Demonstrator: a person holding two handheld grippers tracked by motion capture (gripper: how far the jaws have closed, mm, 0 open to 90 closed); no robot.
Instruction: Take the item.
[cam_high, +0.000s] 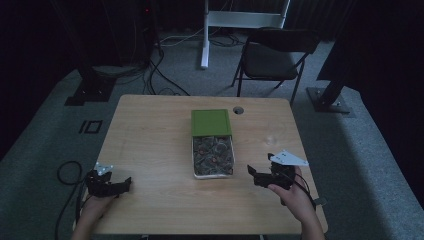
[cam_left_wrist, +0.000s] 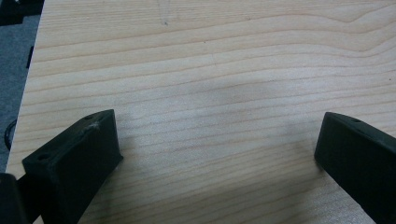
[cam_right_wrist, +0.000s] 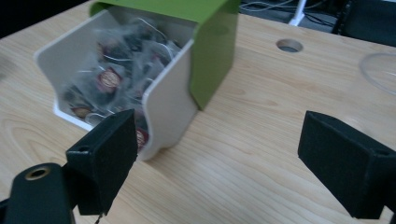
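Tea bags (cam_high: 213, 155) are seen inside a white box (cam_high: 213, 174) at the centre of the high view, its green lid (cam_high: 211, 122) slid toward the top of the frame. At lower left, the left gripper (cam_high: 125, 184) is held with jaws spread wide over bare table (cam_high: 150, 140), gripping nothing. At lower right, the right gripper (cam_high: 252, 174) is likewise wide open and empty, just beside the box.
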